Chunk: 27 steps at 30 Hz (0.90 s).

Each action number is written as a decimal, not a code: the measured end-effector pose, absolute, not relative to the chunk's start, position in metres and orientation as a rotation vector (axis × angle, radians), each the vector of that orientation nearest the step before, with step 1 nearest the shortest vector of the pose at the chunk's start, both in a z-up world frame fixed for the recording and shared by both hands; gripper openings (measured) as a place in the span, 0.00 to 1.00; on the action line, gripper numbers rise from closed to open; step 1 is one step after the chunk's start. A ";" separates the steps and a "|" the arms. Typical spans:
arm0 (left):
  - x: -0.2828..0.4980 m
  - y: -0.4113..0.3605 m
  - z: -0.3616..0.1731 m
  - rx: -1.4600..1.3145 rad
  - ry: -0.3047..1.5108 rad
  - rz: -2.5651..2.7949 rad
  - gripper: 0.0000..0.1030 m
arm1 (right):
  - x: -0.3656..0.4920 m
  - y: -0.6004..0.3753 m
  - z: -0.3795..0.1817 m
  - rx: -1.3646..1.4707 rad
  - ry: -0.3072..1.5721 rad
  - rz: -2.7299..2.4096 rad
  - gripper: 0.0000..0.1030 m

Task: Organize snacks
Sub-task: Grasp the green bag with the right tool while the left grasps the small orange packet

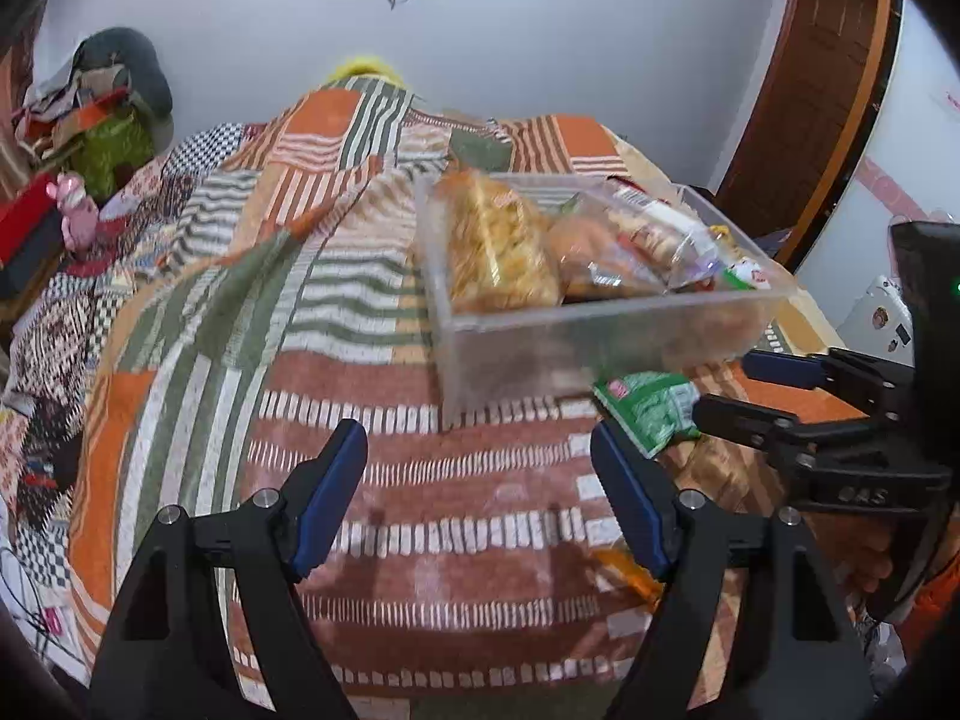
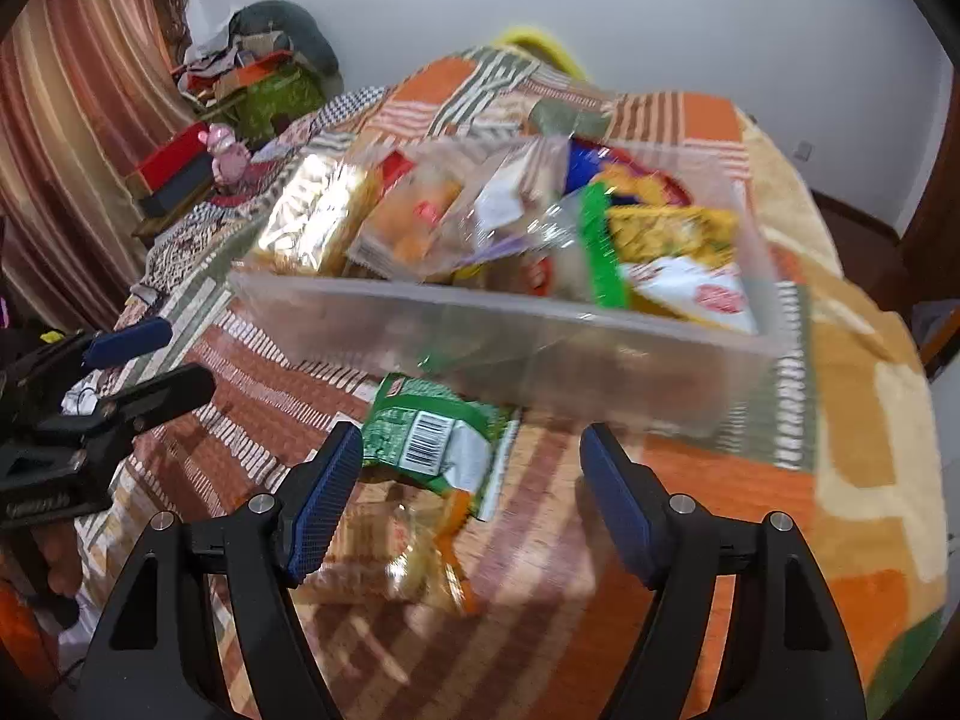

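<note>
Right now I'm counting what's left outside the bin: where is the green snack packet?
The green snack packet lies on the patchwork bedspread just in front of the clear bin, beside a clear orange-trimmed packet and ahead of the open right claw.

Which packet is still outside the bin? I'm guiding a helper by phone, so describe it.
Find the clear plastic bin on the patchwork bedspread. Against its near wall lies the green packet, unlike the clear wrapper nearer: green, with a barcode.

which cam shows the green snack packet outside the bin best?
Right wrist view: the green foil snack packet lies centred ahead of the open right gripper, barcode visible. The left wrist view catches it partly hidden behind both grippers' fingers, beside the clear plastic bin.
</note>
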<state>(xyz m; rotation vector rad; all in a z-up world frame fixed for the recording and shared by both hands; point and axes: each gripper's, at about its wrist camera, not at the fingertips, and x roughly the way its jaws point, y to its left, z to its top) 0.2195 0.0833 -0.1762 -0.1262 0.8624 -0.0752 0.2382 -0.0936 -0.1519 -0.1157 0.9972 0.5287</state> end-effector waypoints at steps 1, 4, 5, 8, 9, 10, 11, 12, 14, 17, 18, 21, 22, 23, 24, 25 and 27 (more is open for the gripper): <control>0.219 0.086 -0.179 -0.133 0.869 -0.074 0.75 | 0.242 -0.089 -0.156 -0.122 1.015 0.531 0.70; 0.219 0.090 -0.186 -0.143 0.881 -0.069 0.75 | 0.246 -0.075 -0.165 -0.149 1.044 0.540 0.70; 0.219 0.091 -0.189 -0.146 0.885 -0.068 0.75 | 0.248 -0.071 -0.168 -0.163 1.045 0.536 0.70; 0.221 0.091 -0.194 -0.152 0.899 -0.075 0.75 | 0.249 -0.066 -0.179 -0.172 1.071 0.526 0.70; 0.220 0.090 -0.195 -0.152 0.902 -0.078 0.75 | 0.249 -0.066 -0.181 -0.176 1.072 0.523 0.70; 0.220 0.089 -0.196 -0.150 0.903 -0.083 0.75 | 0.249 -0.066 -0.182 -0.182 1.069 0.520 0.69; 0.220 0.087 -0.196 -0.147 0.904 -0.090 0.75 | 0.249 -0.067 -0.181 -0.183 1.062 0.519 0.63; 0.219 0.086 -0.196 -0.144 0.905 -0.096 0.75 | 0.248 -0.068 -0.180 -0.180 1.059 0.518 0.58; 0.218 0.081 -0.195 -0.135 0.906 -0.109 0.75 | 0.248 -0.073 -0.178 -0.166 1.061 0.524 0.50; 0.213 0.072 -0.190 -0.123 0.902 -0.136 0.75 | 0.243 -0.079 -0.172 -0.157 1.048 0.541 0.42; 0.211 0.068 -0.188 -0.118 0.901 -0.147 0.75 | 0.241 -0.080 -0.171 -0.159 1.041 0.536 0.42; 0.207 0.055 -0.184 -0.100 0.900 -0.183 0.77 | 0.233 -0.092 -0.162 -0.168 1.006 0.516 0.41; 0.205 0.049 -0.183 -0.092 0.901 -0.196 0.77 | 0.230 -0.096 -0.159 -0.166 0.997 0.510 0.41; 0.205 0.044 -0.182 -0.086 0.903 -0.209 0.79 | 0.227 -0.102 -0.155 -0.160 0.987 0.504 0.41; 0.204 0.039 -0.182 -0.082 0.905 -0.222 0.80 | 0.225 -0.106 -0.151 -0.152 0.979 0.497 0.41; 0.204 0.035 -0.182 -0.081 0.908 -0.235 0.80 | 0.222 -0.113 -0.146 -0.143 0.969 0.490 0.41; 0.204 0.025 -0.184 -0.083 0.922 -0.266 0.84 | 0.218 -0.126 -0.140 -0.129 0.957 0.478 0.41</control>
